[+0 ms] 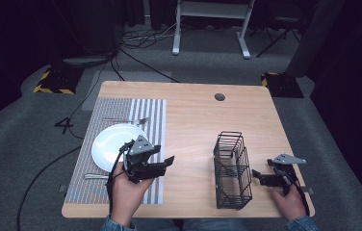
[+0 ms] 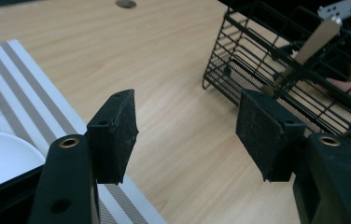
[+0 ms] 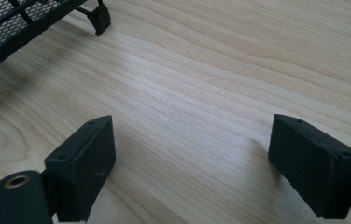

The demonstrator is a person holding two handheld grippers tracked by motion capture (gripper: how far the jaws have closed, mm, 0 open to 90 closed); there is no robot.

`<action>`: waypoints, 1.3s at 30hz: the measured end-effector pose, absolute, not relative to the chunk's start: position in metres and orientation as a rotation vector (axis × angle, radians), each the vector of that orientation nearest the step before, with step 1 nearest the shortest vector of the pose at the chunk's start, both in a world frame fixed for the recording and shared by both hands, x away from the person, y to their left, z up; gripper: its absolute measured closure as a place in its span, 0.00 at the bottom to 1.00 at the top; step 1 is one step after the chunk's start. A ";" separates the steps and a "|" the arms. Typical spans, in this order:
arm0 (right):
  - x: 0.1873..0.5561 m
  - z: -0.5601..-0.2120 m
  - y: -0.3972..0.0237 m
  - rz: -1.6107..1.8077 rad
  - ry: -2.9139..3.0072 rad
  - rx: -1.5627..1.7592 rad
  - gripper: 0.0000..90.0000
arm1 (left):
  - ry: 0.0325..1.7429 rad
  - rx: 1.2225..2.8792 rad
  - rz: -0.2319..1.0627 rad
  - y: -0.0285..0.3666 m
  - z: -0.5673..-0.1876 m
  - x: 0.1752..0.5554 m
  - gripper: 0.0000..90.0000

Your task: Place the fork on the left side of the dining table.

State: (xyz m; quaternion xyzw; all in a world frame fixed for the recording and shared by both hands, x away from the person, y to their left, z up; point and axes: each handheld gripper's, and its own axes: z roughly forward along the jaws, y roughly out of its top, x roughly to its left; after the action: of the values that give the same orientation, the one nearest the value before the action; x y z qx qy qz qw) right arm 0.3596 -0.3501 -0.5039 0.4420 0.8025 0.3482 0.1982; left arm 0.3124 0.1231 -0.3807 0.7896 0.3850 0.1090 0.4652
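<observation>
Wire basket (image 1: 232,171) between both open tongs — left tongs (image 1: 162,156), right tongs (image 1: 257,176)

The high view is looking down and forward over the whole tabletop (image 1: 193,110). Both gripper views are riding low and close above the wood, each catching the wire basket (image 2: 276,56) from opposite sides.

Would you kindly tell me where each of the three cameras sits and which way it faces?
High view: above the person's side, looking forward and down on the table; both hands and forearms show.
Left gripper view: rides the left gripper, facing across the table toward the wire basket; its two fingers show.
Right gripper view: rides the right gripper, looking low over bare wood; its fingers show.
Shared: all three views show the basket.
</observation>
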 end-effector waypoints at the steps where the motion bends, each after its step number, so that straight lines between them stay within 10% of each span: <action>1: 0.360 -0.504 -0.350 0.974 2.245 1.236 0.17 | 0.949 1.927 0.264 0.121 -0.385 0.311 0.43; 26: 0.360 -0.504 -0.350 0.976 2.245 1.237 0.17 | 0.935 2.137 0.121 0.055 -0.481 0.312 0.44; 39: 0.360 -0.504 -0.350 0.976 2.245 1.237 0.17 | 0.815 2.239 0.295 0.021 -0.502 0.305 0.34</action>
State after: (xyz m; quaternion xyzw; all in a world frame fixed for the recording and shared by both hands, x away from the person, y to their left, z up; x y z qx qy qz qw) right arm 0.3595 -0.3501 -0.5040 0.4421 0.8024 0.3487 0.1980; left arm 0.3052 0.0214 -0.5025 0.8693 0.3164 0.1146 0.3619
